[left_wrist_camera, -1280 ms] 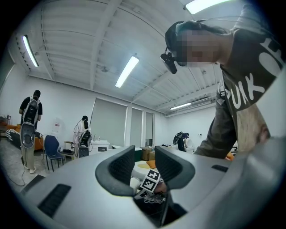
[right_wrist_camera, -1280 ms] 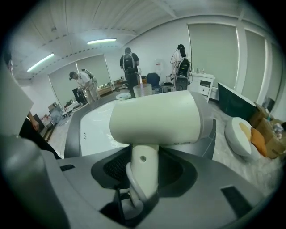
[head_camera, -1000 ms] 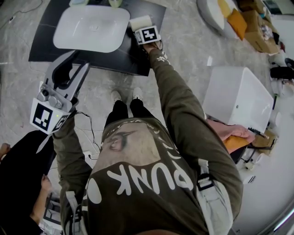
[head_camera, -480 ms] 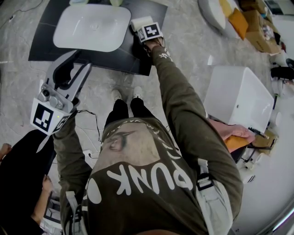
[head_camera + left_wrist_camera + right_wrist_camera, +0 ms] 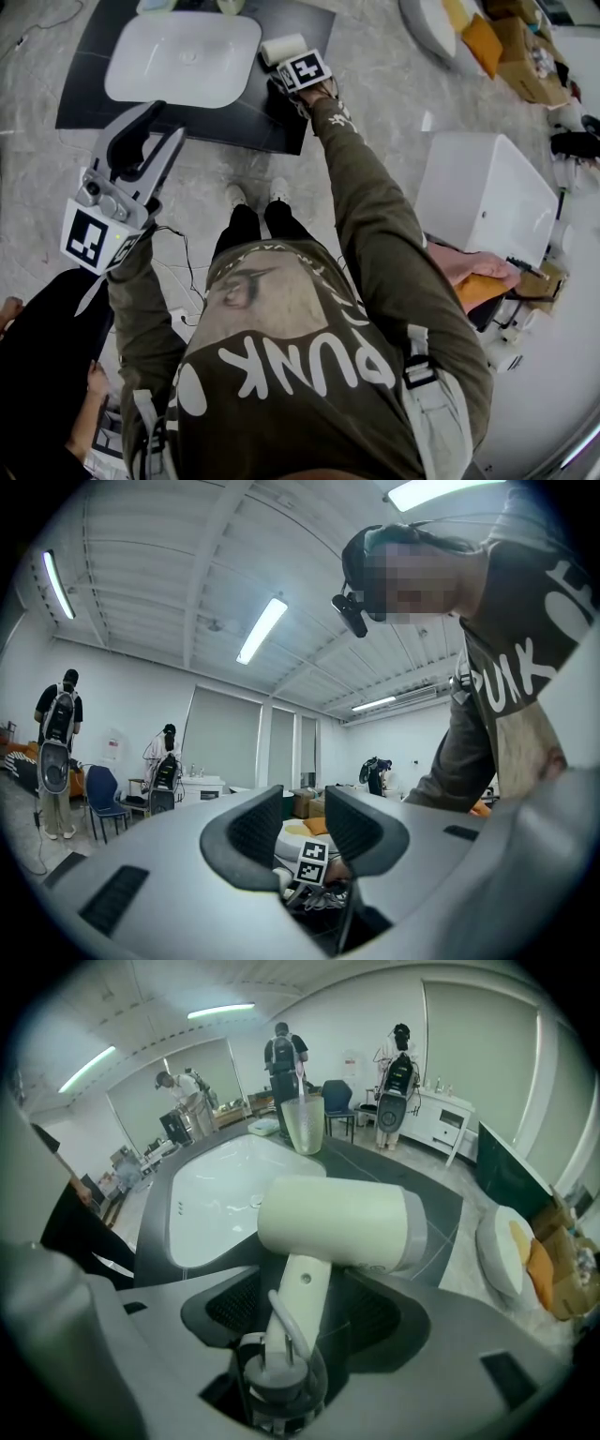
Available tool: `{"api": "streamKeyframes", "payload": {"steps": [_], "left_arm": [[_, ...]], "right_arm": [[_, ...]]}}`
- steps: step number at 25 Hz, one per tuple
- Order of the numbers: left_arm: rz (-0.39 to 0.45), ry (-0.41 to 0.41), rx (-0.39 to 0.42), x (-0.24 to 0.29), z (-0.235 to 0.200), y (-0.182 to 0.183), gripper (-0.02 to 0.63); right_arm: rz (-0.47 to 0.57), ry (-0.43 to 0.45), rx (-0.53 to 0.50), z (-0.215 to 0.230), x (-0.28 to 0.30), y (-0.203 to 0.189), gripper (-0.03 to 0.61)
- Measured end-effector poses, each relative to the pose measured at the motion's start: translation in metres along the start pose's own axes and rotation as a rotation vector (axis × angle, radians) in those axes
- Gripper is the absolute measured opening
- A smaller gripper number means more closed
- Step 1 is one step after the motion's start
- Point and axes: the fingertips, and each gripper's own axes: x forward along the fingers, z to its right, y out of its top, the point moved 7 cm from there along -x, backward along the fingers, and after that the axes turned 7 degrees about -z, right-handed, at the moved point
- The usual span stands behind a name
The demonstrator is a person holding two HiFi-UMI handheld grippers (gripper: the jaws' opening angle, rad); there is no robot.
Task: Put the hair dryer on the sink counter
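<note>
The right gripper (image 5: 309, 1302) has its two jaws spread wide. The handle of the one hair dryer (image 5: 342, 1224) sits loose between them, with its plug close to the camera. The dryer's body rests on the dark sink counter (image 5: 417, 1185), just beside the single white basin (image 5: 220, 1194). One clear cup (image 5: 303, 1121) stands beyond the basin. The left gripper (image 5: 304, 822), held well aside, has its jaws narrowly apart around nothing. Three people (image 5: 284, 1054) stand far off.
</note>
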Motion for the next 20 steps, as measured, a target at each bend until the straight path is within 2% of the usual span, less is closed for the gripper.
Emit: {"api": "streamKeyframes", "payload": {"steps": [5, 11, 16, 20], "left_arm": [[0.005, -0.005, 0.004, 0.005, 0.002, 0.005, 0.141], [-0.004, -0.01, 0.018, 0.01, -0.002, 0.002, 0.141], [-0.011, -0.015, 0.026, 0.016, -0.002, 0.005, 0.141], [-0.013, -0.018, 0.038, 0.021, -0.001, 0.012, 0.141]], "right_arm": [[0.138, -0.043, -0.104, -0.007, -0.043, 0.002, 0.307], [0.506, -0.091, -0.277, -0.05, -0.15, 0.018, 0.285], [0.77, -0.054, -0.411, -0.104, -0.244, 0.026, 0.27], [0.953, 0.017, -0.547, -0.143, -0.302, 0.025, 0.267]]}}
